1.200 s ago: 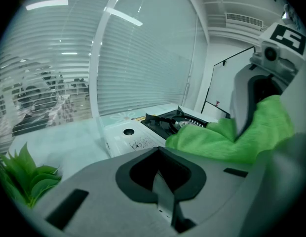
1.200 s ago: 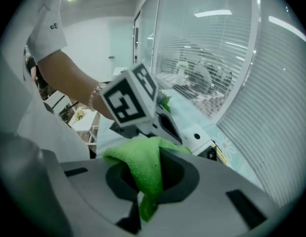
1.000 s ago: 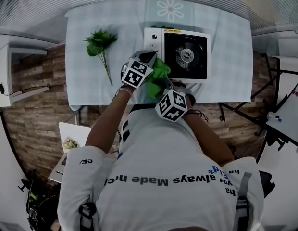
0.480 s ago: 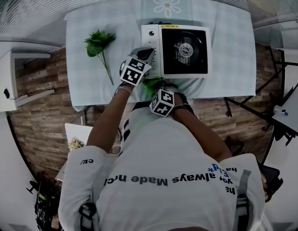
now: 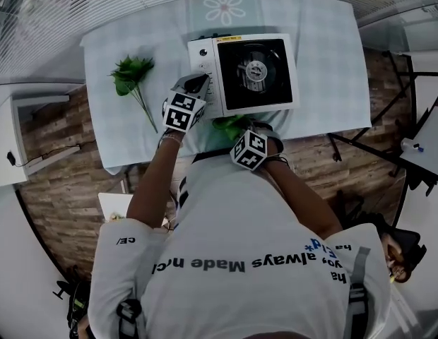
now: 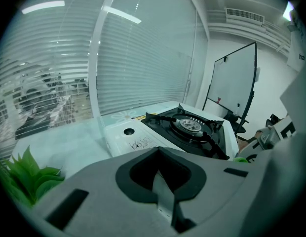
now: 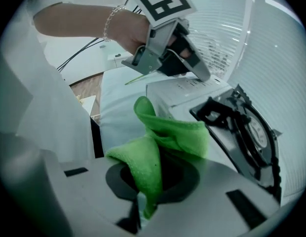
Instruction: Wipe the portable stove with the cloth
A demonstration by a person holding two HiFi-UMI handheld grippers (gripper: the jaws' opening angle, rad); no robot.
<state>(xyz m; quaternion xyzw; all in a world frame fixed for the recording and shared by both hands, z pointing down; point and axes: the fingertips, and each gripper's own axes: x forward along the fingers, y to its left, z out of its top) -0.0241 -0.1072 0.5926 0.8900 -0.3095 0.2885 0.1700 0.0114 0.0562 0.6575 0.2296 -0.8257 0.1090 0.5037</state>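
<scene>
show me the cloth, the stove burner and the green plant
cloth (image 7: pixel 180 132), right gripper view, on its upper fold
stove burner (image 5: pixel 255 69), head view, on the round centre
green plant (image 5: pixel 131 74), head view, on the leaves

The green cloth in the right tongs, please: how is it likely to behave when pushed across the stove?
The cloth looks floppy: it folds and bunches where the right tongs are shut on one edge. It seems light, so it should probably drag easily. Its fuzzy surface may snag on the black pan supports of the stove.
</scene>
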